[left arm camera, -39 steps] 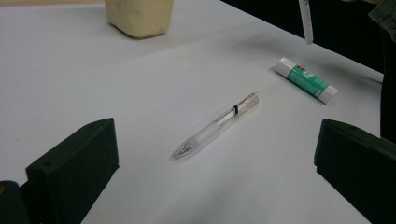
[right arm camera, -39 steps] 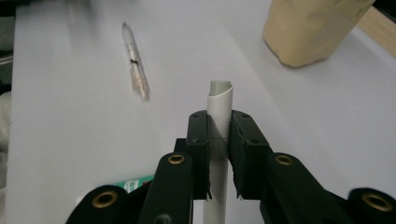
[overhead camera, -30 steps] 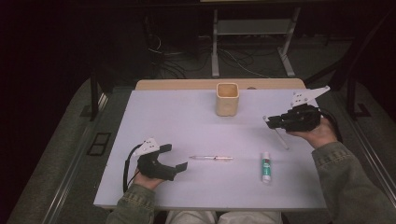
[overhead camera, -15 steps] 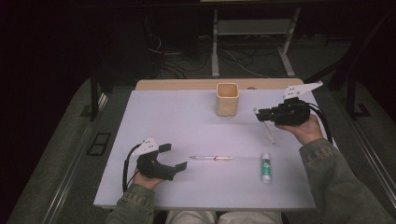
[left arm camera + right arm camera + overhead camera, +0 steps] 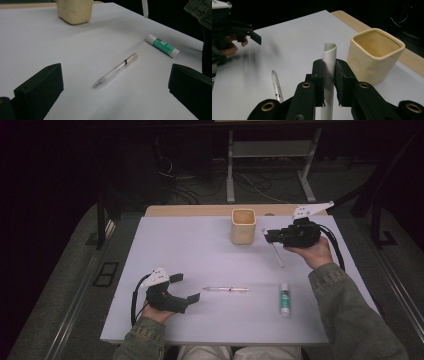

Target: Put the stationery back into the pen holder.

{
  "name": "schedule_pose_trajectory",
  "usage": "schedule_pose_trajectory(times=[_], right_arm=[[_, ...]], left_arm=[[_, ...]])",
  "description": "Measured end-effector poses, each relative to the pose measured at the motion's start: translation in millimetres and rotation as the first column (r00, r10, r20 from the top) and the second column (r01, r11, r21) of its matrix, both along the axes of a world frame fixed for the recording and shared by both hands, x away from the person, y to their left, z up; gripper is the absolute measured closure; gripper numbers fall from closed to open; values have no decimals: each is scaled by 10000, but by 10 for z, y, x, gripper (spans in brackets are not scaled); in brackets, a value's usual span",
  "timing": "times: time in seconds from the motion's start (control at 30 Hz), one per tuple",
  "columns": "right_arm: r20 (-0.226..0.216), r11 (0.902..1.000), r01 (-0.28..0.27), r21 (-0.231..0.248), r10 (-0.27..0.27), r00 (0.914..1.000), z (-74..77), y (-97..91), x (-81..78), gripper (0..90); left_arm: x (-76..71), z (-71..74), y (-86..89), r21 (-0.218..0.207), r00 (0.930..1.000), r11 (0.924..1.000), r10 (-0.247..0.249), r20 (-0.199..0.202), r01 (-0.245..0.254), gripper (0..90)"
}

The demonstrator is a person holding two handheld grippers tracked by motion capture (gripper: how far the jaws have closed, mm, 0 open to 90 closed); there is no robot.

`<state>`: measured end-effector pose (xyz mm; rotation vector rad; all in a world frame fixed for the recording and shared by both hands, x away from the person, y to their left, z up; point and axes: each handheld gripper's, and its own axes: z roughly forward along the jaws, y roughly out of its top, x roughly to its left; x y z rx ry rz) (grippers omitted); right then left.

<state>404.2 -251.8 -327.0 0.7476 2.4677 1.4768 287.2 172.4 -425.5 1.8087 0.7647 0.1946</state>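
Observation:
My right gripper (image 5: 268, 236) is shut on a white pen (image 5: 274, 251), which hangs slanted below the jaws above the table's right side. In the right gripper view the white pen (image 5: 329, 60) stands clamped between the pads of my right gripper (image 5: 329, 72), just left of the cream square cup (image 5: 374, 52). That cup (image 5: 243, 226) stands at the back middle. My left gripper (image 5: 186, 288) rests open near the front left. A clear pen (image 5: 116, 70) lies on the white table ahead of my left gripper (image 5: 115, 83), between its wide jaws but untouched.
A green-and-white glue stick (image 5: 284, 298) lies at the front right of the white table (image 5: 190, 245), right of the clear pen (image 5: 227, 289). A wooden strip edges the table's far side. Dark floor, cables and a metal stand lie beyond.
My right gripper has carried the white pen leftward, from the table's right edge to just beside the cup. The left gripper has stayed put.

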Motion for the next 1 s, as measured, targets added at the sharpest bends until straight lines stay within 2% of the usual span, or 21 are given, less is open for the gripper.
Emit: schedule_pose_trajectory(times=[0.23,0.5,0.77,1.0], right_arm=[[66,9996,148,232,-150,9999,74,94,117,778],[121,9982,389,455,-395,9991,156,121,224,778],[285,9976,470,503,-485,9984,271,169,298,778],[475,9974,514,511,-538,9974,393,246,427,778]], left_arm=[[5,3,13,-57,10000,10000,29,51,-29,0],[4,6,13,-70,10000,10000,-19,63,20,0],[4,9,20,-111,10000,9999,1,60,0,0],[8,9,24,-121,10000,9999,-12,63,13,0]])
